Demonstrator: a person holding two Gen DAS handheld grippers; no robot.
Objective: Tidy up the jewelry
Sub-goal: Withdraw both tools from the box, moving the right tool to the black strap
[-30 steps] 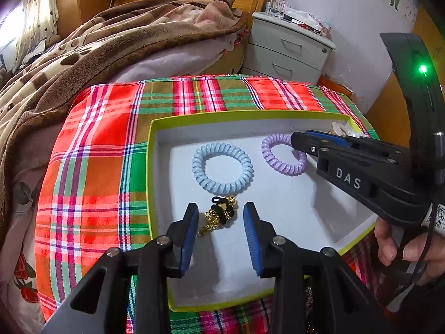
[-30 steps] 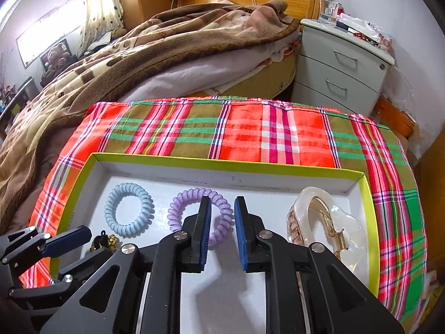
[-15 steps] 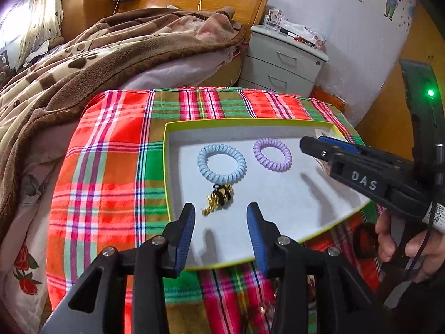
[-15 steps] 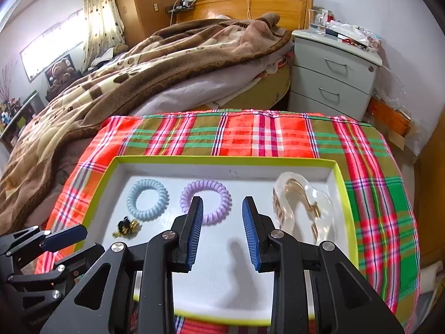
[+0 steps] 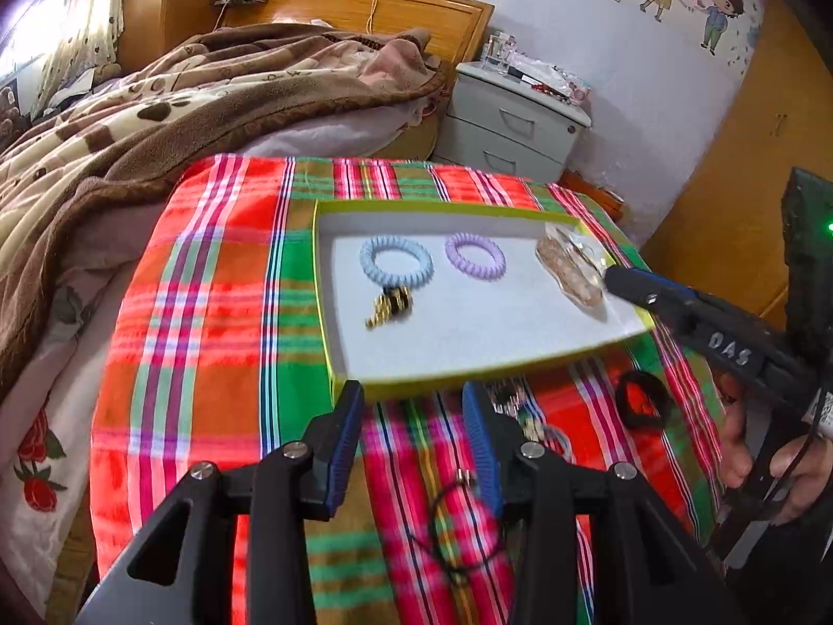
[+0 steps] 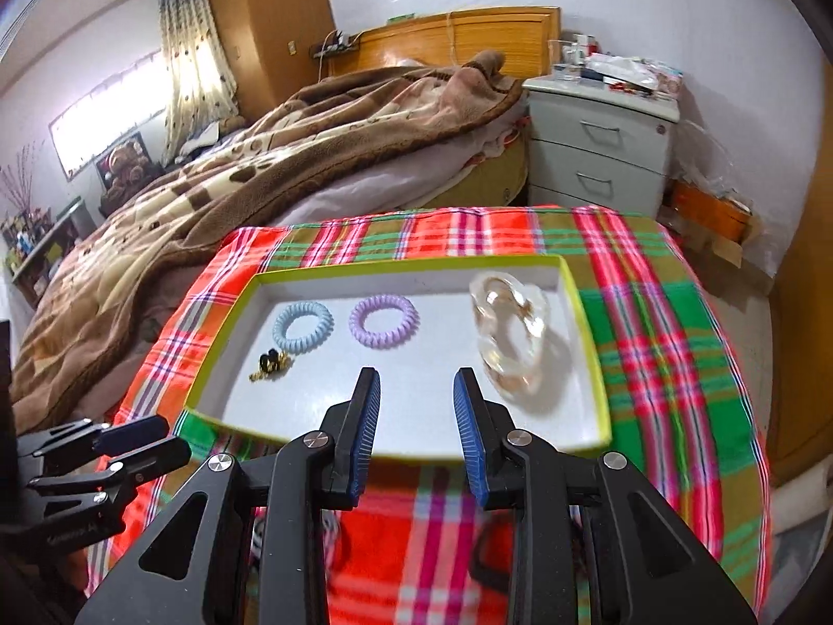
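Note:
A white tray with a lime rim point(image 5: 323, 281) point(image 6: 406, 264) lies on the plaid cloth. In it are a blue coil hair tie point(image 5: 396, 262) point(image 6: 303, 327), a purple coil hair tie point(image 5: 475, 256) point(image 6: 383, 321), a gold-and-black bead piece point(image 5: 389, 307) point(image 6: 270, 363) and a clear hair claw point(image 5: 570, 271) point(image 6: 513, 344). My left gripper point(image 5: 411, 406) point(image 6: 166, 437) hangs open and empty over the tray's near edge. My right gripper point(image 6: 416, 390) point(image 5: 617, 278) is open too, empty, above the tray's near right part.
On the cloth in front of the tray lie a black scrunchie point(image 5: 643, 398), a thin black cord with a bead point(image 5: 458, 515) and a small chain piece point(image 5: 520, 409). A bed with a brown blanket point(image 6: 260, 166) stands behind, a grey nightstand point(image 6: 604, 140) at the back right.
Both grippers have drawn back from the tray's inside toward its near edge and risen. Both pairs of jaws stand wider. The purple tie and the bead piece stay in the tray.

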